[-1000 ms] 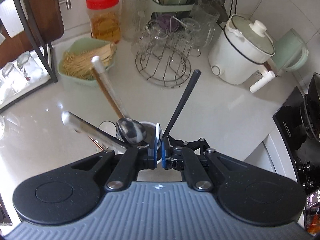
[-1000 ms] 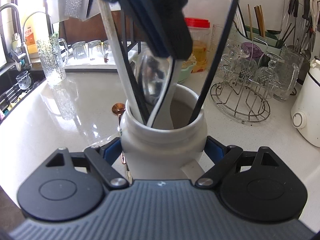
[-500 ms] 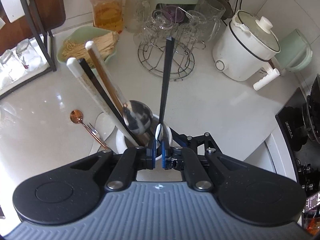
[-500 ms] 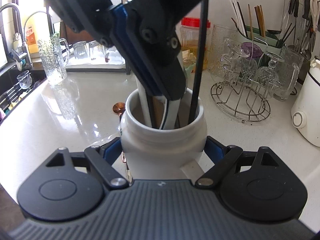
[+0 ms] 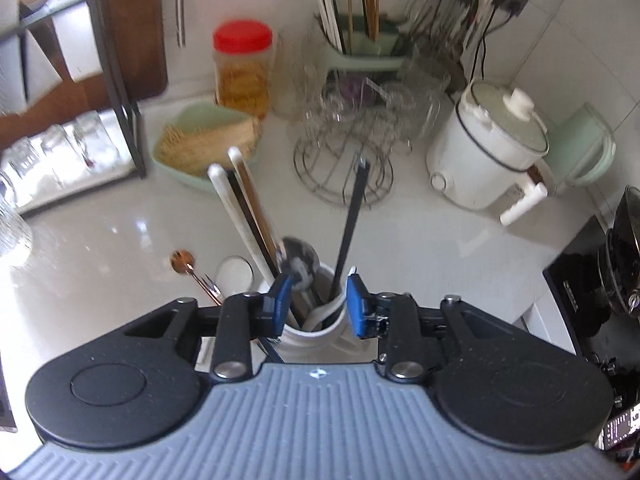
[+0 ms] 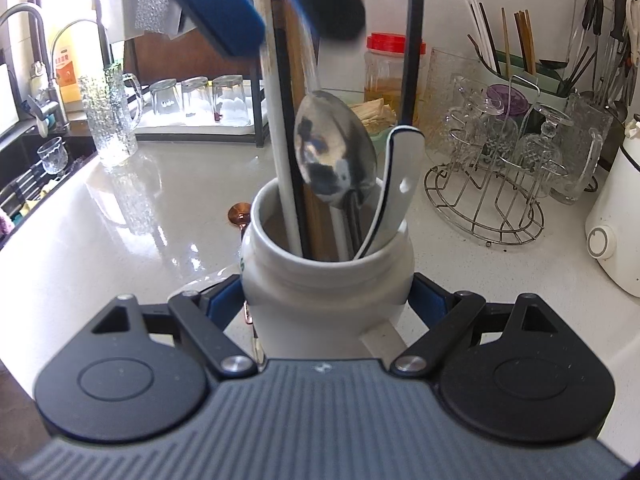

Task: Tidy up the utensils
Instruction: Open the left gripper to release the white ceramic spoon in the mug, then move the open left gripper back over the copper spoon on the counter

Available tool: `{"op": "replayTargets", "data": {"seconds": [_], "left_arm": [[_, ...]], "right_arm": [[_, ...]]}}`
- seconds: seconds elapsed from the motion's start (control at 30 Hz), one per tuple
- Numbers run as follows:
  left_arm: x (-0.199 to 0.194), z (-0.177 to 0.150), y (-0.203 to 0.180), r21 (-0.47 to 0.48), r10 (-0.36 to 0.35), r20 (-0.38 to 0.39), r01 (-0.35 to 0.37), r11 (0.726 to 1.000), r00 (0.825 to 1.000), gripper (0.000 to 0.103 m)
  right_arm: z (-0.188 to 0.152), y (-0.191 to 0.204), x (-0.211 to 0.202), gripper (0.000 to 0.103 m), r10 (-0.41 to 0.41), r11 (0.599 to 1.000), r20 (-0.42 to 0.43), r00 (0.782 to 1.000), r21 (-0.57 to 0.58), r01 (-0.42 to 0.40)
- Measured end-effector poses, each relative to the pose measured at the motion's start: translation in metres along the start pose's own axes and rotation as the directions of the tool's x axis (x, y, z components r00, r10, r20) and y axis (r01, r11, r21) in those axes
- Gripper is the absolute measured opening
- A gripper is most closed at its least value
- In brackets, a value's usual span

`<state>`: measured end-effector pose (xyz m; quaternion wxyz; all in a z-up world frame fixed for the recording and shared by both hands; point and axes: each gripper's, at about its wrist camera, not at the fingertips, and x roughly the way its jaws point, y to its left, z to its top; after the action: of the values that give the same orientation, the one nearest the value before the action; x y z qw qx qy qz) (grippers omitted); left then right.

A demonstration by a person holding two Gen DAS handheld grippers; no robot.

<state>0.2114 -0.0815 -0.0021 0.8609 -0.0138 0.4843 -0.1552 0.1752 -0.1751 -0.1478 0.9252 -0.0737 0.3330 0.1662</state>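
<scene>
A white ceramic jar (image 6: 328, 280) stands on the counter with my right gripper (image 6: 326, 300) shut on its sides. Standing in it are a metal spoon (image 6: 336, 148), a white ceramic spoon (image 6: 400, 184), a black chopstick (image 5: 352, 220) and several long white, black and wooden handles (image 5: 240, 208). My left gripper (image 5: 319, 303) hovers just above the jar's mouth (image 5: 312, 332). Its jaws are opening, and its blue pads (image 5: 358, 306) press on nothing. From the right wrist view it shows at the top as the left gripper (image 6: 260, 8). A copper spoon (image 5: 182, 260) and a small fork (image 5: 210, 284) lie left of the jar.
A wire rack of glasses (image 5: 344, 168), a white rice cooker (image 5: 488, 152), a green bowl of sticks (image 5: 200, 148) and a red-lidded jar (image 5: 242, 68) stand behind. A black stove (image 5: 592, 280) is at the right. A sink (image 6: 24, 184) and glass pitcher (image 6: 112, 116) are left.
My left gripper, shut on the white ceramic spoon's handle before, has let it go into the jar, opened and lifted a little. The right gripper and jar kept still.
</scene>
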Motion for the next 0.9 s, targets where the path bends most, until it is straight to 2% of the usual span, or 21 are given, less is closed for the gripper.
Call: {"op": "replayTargets", "data": {"seconds": [0.23,0.4,0.5,0.63,0.9], "left_arm": [[-0.036,-0.008,0.008,-0.028,0.031,0.094,-0.028,0.999,0.995,0.043],[-0.057,-0.022,0.024,-0.075,0.08,0.149,-0.069,0.995,0.986,0.053],[-0.063,-0.032,0.039,-0.112,0.11,0.164,-0.093,0.989,0.98,0.058],[-0.068,-0.043,0.059,-0.147,0.163,0.166,-0.139,0.979,0.972,0.058],[-0.064,-0.068,0.106,-0.263,0.204,0.156,-0.158,0.952,0.966,0.058]], "right_arm": [[0.001,-0.001,0.001,0.09,0.007,1.0,-0.004,1.0,-0.004,-0.007],[0.0,-0.001,0.001,0.09,0.012,1.0,-0.001,1.0,-0.012,-0.012],[0.003,-0.004,0.001,0.09,0.036,0.999,-0.013,0.999,-0.03,-0.036],[0.004,-0.004,0.001,0.09,0.044,0.998,-0.021,0.999,-0.032,-0.045],[0.006,-0.005,0.002,0.09,0.046,0.999,-0.037,0.998,-0.021,-0.047]]}}
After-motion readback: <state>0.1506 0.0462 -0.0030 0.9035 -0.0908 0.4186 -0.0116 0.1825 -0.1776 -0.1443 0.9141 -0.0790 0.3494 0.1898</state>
